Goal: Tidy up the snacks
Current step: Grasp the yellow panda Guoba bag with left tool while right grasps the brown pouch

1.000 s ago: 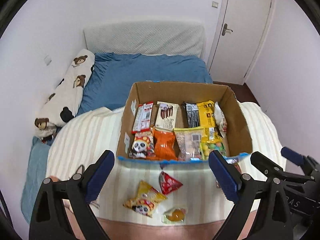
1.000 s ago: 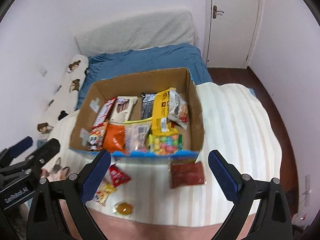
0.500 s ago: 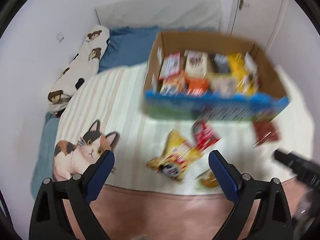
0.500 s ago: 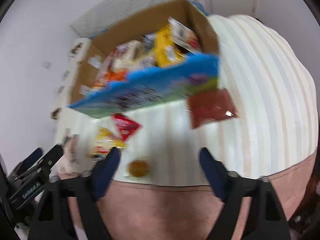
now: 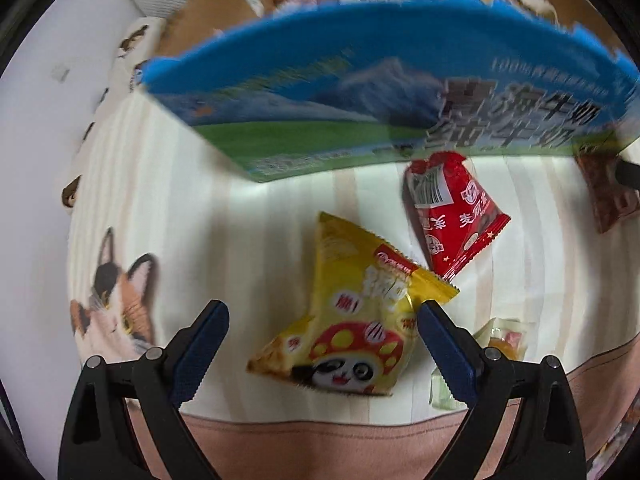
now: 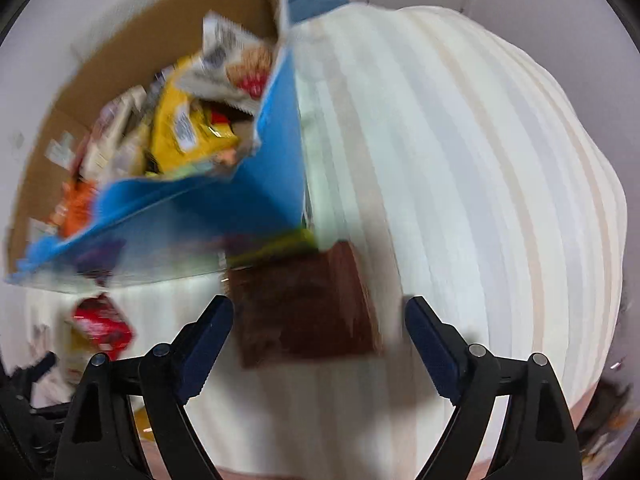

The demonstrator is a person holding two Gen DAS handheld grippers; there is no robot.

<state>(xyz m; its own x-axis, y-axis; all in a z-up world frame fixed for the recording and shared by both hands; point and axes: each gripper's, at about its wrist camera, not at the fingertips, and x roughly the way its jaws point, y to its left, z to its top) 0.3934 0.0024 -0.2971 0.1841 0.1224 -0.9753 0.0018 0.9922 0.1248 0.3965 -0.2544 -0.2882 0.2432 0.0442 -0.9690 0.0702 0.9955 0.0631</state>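
A yellow panda snack packet (image 5: 352, 320) lies on the striped blanket (image 5: 168, 208), right under my left gripper (image 5: 322, 314). That gripper points down, open, one finger on each side of the packet and neither pad pressing on it. A red packet (image 5: 452, 212) and a small jelly cup (image 5: 502, 338) lie to the right. My right gripper (image 6: 320, 308) hangs over a dark brown packet (image 6: 304, 308). Its jaws are opening, with the packet between the fingers and untouched. The snack box (image 5: 360, 80) with its blue front wall stands just behind, filled with several packets.
The box's blue corner (image 6: 276, 152) stands close to the brown packet's far edge. The red packet (image 6: 100, 324) shows at the left of the right wrist view. A cat picture (image 5: 112, 312) is printed on the blanket's left. A pink band (image 5: 320, 444) runs along the near edge.
Both grippers have dropped steeply toward the blanket and tilted down, so the packets now fill the views. The right jaws narrowed, then widened again.
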